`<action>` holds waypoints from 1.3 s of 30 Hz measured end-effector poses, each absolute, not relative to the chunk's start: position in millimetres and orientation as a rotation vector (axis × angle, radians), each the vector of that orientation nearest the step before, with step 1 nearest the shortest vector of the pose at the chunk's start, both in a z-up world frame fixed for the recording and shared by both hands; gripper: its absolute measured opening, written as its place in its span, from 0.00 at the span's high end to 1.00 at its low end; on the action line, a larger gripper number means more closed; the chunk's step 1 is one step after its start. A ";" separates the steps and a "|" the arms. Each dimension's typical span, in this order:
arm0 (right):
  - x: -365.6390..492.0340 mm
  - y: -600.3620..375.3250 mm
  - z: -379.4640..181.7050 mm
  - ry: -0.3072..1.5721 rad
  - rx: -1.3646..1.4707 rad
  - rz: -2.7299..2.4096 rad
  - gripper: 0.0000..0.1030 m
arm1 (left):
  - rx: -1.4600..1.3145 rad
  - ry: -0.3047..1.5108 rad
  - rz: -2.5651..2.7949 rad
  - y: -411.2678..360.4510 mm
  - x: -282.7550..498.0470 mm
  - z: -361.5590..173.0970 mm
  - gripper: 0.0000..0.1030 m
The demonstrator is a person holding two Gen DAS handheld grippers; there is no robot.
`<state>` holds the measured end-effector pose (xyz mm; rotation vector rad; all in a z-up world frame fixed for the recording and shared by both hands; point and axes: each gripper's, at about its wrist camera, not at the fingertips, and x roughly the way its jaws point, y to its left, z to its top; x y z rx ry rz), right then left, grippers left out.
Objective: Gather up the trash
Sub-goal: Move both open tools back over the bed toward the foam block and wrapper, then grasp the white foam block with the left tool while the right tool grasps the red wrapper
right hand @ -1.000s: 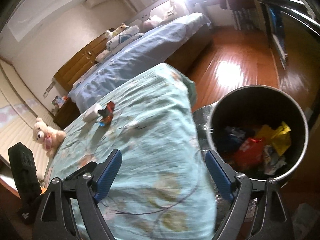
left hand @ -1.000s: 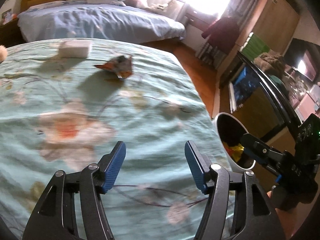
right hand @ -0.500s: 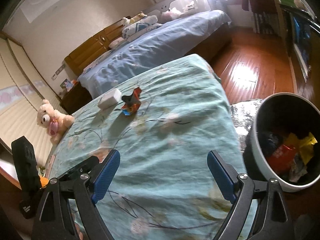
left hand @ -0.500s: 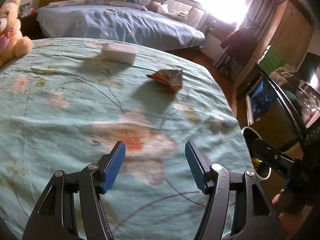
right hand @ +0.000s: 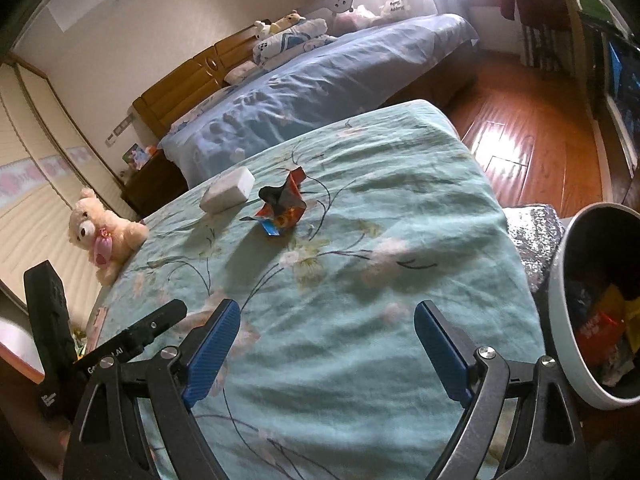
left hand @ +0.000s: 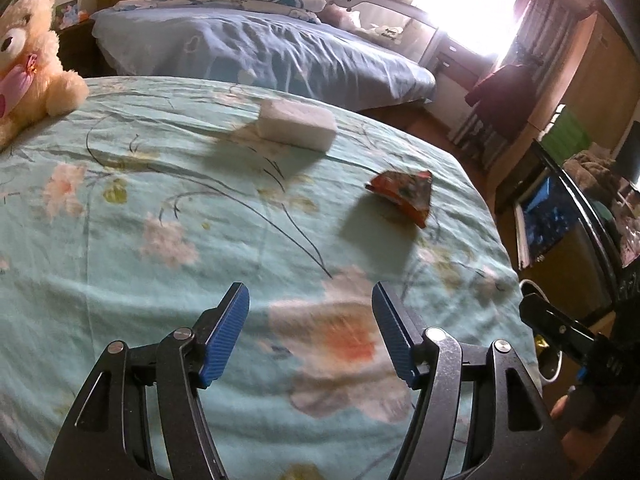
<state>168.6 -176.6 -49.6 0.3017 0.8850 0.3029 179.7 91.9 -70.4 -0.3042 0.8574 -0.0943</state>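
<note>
A crumpled red and orange snack wrapper (left hand: pixel 404 196) (right hand: pixel 285 204) lies on the teal flowered bedspread (left hand: pixel 168 208) (right hand: pixel 360 240). Just behind it sits a white block (left hand: pixel 297 123) (right hand: pixel 228 190). My left gripper (left hand: pixel 310 334) hovers open over the bedspread, well short of the wrapper, with nothing between its blue pads. The right gripper (right hand: pixel 328 354) is open wider and is also empty, with the wrapper far ahead of it. A round white bin (right hand: pixel 568 320) holding several coloured wrappers stands on the floor at the right edge of the bed.
A cream teddy bear (left hand: pixel 28 60) (right hand: pixel 102 232) sits at the left side of the bedspread. Beyond is a second bed (left hand: pixel 260 52) (right hand: pixel 320 84) with a blue cover. Wooden floor (right hand: pixel 520 148) and a dark cabinet (left hand: pixel 560 216) lie to the right.
Both grippers have swung left, away from the bin and over the bedspread. The wrapper and white block now look closer, and the teddy bear has come into view.
</note>
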 end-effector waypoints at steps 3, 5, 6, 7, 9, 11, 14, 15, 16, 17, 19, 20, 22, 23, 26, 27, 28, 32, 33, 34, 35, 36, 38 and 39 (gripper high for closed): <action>177.6 -169.6 -49.6 0.887 0.292 0.311 0.12 | -0.295 0.856 -0.087 96.0 189.0 -70.6 0.37; 183.1 -165.4 -49.4 0.887 0.286 0.316 0.12 | -0.287 0.852 -0.083 98.8 195.3 -71.0 0.37; 185.8 -163.7 -49.4 0.888 0.285 0.318 0.12 | -0.283 0.852 -0.081 100.3 198.9 -71.0 0.37; 190.0 -161.3 -49.3 0.888 0.283 0.322 0.12 | -0.279 0.852 -0.077 102.2 203.7 -71.3 0.37; 196.2 -158.2 -49.8 0.888 0.279 0.324 0.12 | -0.280 0.851 -0.070 106.9 213.6 -71.6 0.37; 203.0 -154.7 -50.1 0.887 0.275 0.326 0.12 | -0.276 0.850 -0.065 110.9 222.3 -71.5 0.37; 213.8 -149.7 -51.8 0.889 0.272 0.329 0.12 | -0.262 0.847 -0.061 116.1 237.6 -71.0 0.37; 216.9 -148.6 -52.6 0.890 0.273 0.330 0.12 | -0.256 0.843 -0.064 117.9 243.3 -70.8 0.36; 221.5 -147.1 -53.5 0.891 0.275 0.331 0.12 | -0.249 0.839 -0.064 119.1 248.2 -70.5 0.36; 224.5 -146.2 -54.0 0.891 0.277 0.332 0.12 | -0.242 0.837 -0.062 120.5 253.1 -70.6 0.36; 232.4 -143.2 -54.8 0.890 0.279 0.337 0.12 | -0.231 0.840 -0.064 122.8 264.0 -71.7 0.36; 235.6 -141.8 -55.2 0.889 0.279 0.338 0.12 | -0.224 0.844 -0.065 123.8 270.6 -72.4 0.36; 242.6 -138.6 -56.1 0.887 0.276 0.340 0.13 | -0.206 0.851 -0.065 124.7 282.5 -74.1 0.36; 246.2 -137.0 -56.5 0.887 0.274 0.340 0.13 | -0.195 0.853 -0.067 124.7 289.0 -74.7 0.36; 256.1 -132.7 -58.1 0.887 0.272 0.341 0.13 | -0.170 0.855 -0.077 124.0 304.6 -76.1 0.36; 259.3 -131.4 -58.9 0.888 0.273 0.341 0.13 | -0.164 0.856 -0.080 123.6 310.0 -76.7 0.36; 261.8 -130.6 -59.7 0.889 0.273 0.342 0.13 | -0.161 0.857 -0.083 123.1 312.9 -77.1 0.36; 270.8 -126.8 -63.9 0.891 0.268 0.340 0.14 | -0.159 0.856 -0.097 121.4 328.5 -78.0 0.36; 272.6 -126.1 -65.1 0.892 0.266 0.340 0.16 | -0.158 0.853 -0.099 120.7 332.1 -78.1 0.36; 274.6 -125.1 -67.0 0.895 0.264 0.340 0.18 | -0.158 0.853 -0.100 119.6 333.6 -78.3 0.37; 277.1 -124.2 -68.7 0.900 0.262 0.339 0.22 | -0.160 0.852 -0.103 118.6 335.6 -78.6 0.37; 278.6 -123.7 -70.2 0.904 0.263 0.339 0.25 | -0.164 0.851 -0.109 117.6 337.9 -78.7 0.37; 281.9 -122.4 -74.4 0.914 0.266 0.337 0.30 | -0.165 0.847 -0.120 115.7 339.8 -78.6 0.39; 283.0 -121.7 -76.0 0.915 0.265 0.334 0.35 | -0.163 0.846 -0.127 114.1 340.8 -78.4 0.46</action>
